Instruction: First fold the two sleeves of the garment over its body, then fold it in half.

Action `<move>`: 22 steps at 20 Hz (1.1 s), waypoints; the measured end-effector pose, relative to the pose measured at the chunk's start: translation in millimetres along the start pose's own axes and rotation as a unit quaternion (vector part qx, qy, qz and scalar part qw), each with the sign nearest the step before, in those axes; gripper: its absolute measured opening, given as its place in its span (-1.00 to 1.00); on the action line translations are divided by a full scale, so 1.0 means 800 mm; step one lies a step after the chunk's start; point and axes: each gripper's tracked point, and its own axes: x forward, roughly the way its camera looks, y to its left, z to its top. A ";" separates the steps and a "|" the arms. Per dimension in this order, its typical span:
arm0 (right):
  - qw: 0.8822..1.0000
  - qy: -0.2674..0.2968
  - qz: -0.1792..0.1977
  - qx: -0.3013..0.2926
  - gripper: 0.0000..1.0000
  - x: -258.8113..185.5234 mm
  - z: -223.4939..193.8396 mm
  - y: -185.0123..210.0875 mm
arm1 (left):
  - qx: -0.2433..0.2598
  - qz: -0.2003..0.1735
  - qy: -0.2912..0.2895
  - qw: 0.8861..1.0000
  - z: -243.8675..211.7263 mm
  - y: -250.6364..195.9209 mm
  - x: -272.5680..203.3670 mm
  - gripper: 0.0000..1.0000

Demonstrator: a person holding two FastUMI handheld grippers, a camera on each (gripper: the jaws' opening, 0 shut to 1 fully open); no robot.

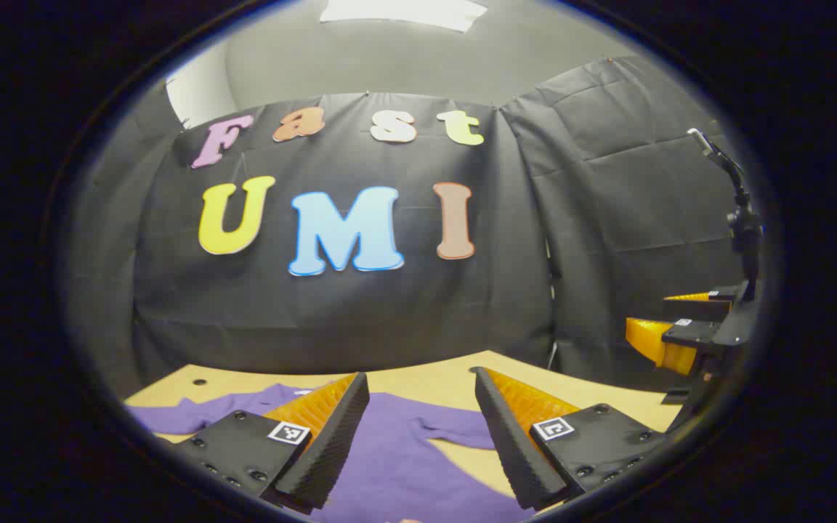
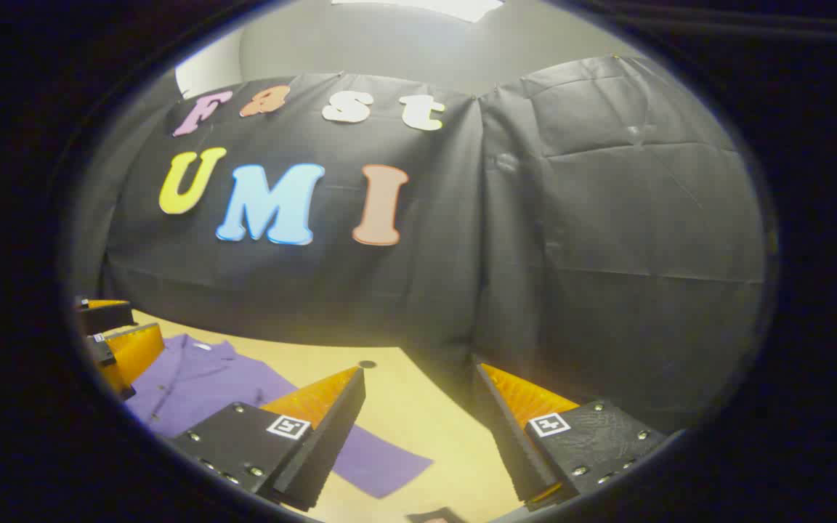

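A purple garment (image 1: 389,457) lies spread flat on the wooden table (image 1: 433,381). One sleeve (image 1: 193,414) reaches out to the left in the left gripper view. My left gripper (image 1: 418,436) hovers open above the garment's body with nothing between its fingers. In the right gripper view the garment (image 2: 193,385) lies at the lower left, its collar toward the wall, and a sleeve (image 2: 382,461) stretches out under my right gripper (image 2: 418,428). That gripper is open and holds nothing. Each gripper also appears at the edge of the other's view: the right gripper (image 1: 680,327) and the left gripper (image 2: 117,338).
The booth's black cloth wall (image 1: 360,305) stands close behind the table's far edge. Small dark holes (image 2: 367,364) dot the tabletop. Bare wood lies to the right of the garment in the right gripper view.
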 end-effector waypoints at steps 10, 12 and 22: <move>0.995 -0.021 0.099 0.007 0.87 0.005 0.111 0.179 | -0.039 0.061 -0.003 0.997 -0.001 0.013 -0.008 0.93; 0.993 -0.020 0.118 0.005 0.88 0.012 0.114 0.202 | -0.010 0.098 0.003 0.995 -0.006 0.022 -0.016 0.89; 0.995 0.020 0.099 -0.015 0.87 0.051 0.082 0.210 | 0.008 0.102 -0.028 0.994 0.006 0.019 -0.020 0.85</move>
